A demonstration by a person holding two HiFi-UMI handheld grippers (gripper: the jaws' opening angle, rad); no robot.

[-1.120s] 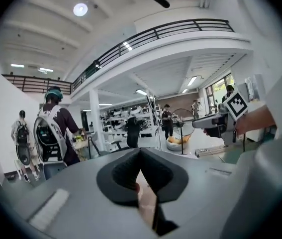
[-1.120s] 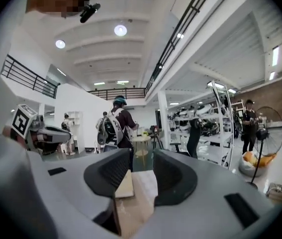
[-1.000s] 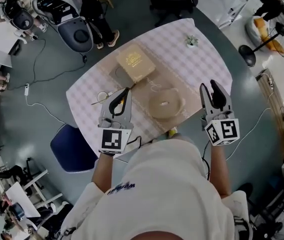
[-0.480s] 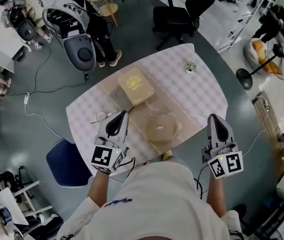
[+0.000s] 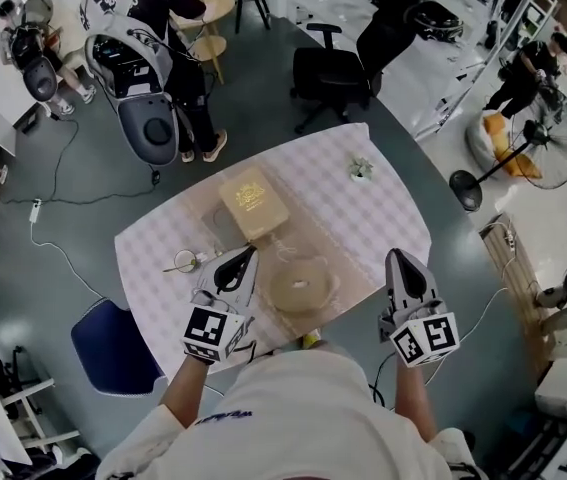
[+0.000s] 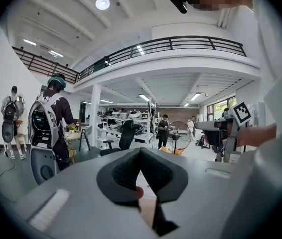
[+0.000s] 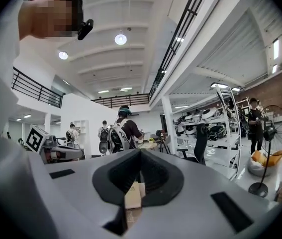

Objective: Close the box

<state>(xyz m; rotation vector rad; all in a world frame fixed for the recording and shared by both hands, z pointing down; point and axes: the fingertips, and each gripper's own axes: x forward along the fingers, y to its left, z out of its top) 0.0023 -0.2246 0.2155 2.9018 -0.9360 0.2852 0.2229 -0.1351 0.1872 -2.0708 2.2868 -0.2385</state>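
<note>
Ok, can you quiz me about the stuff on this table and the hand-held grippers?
1. True or false: the square tan box with the gold-patterned lid lies on the checked tablecloth.
2. Which thing lies closest to the person? A: the square tan box. B: the round beige object. C: the small green plant.
3. In one word, are the jaws of the right hand-held gripper open or shut?

Key: 1 true. 2 B. 3 shut.
</note>
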